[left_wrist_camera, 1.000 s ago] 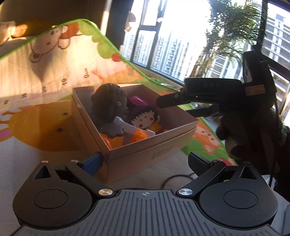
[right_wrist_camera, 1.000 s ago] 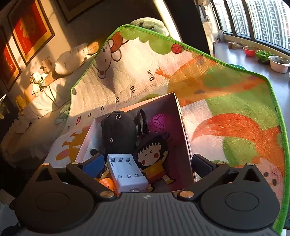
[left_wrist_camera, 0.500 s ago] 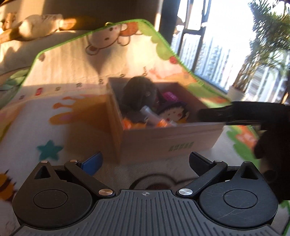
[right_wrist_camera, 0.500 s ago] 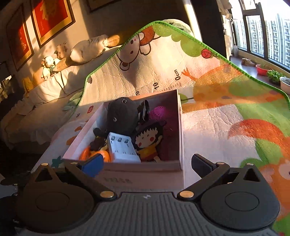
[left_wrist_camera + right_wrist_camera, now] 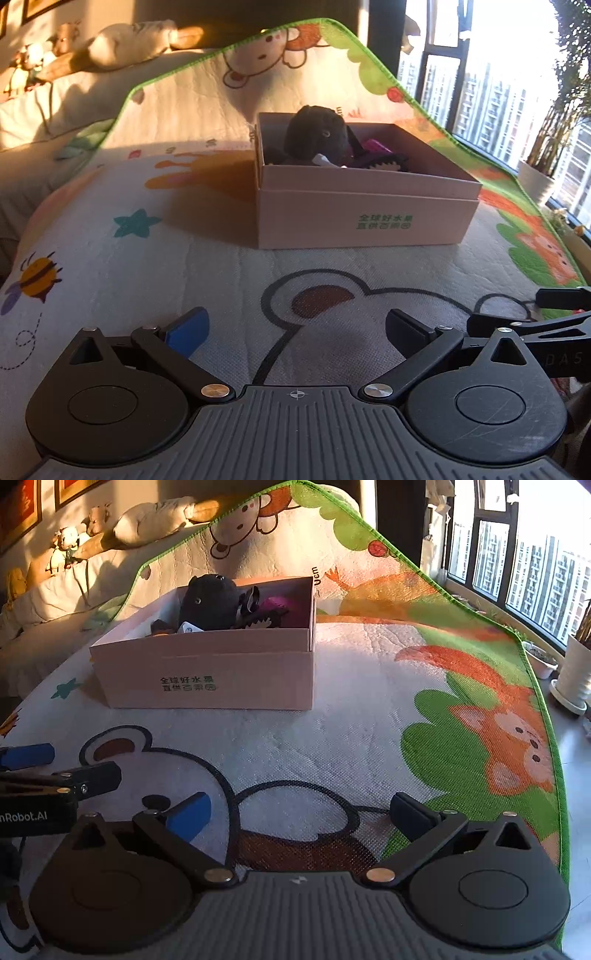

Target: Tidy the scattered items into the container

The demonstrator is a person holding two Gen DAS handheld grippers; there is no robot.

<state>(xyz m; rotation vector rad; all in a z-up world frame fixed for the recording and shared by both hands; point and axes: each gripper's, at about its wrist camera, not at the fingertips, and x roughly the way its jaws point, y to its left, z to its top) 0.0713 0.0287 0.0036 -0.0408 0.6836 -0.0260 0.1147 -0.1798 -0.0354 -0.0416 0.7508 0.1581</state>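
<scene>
A pink cardboard box (image 5: 365, 218) (image 5: 207, 679) stands on the printed play mat. A dark plush toy (image 5: 317, 133) (image 5: 210, 598), a purple item (image 5: 280, 607) and other small things lie inside it. My left gripper (image 5: 297, 326) is open and empty, low over the mat, well short of the box. My right gripper (image 5: 299, 808) is open and empty, also back from the box. The right gripper shows at the right edge of the left wrist view (image 5: 535, 325). The left gripper shows at the left edge of the right wrist view (image 5: 55, 771).
The play mat (image 5: 369, 709) has a green border and covers the surface; its right edge drops to the floor. Plant pots (image 5: 572, 675) stand by the window. A bed with plush toys (image 5: 129, 33) lies behind.
Both grippers have pulled back and down from over the box to low above the mat. The box now sits farther away in both views.
</scene>
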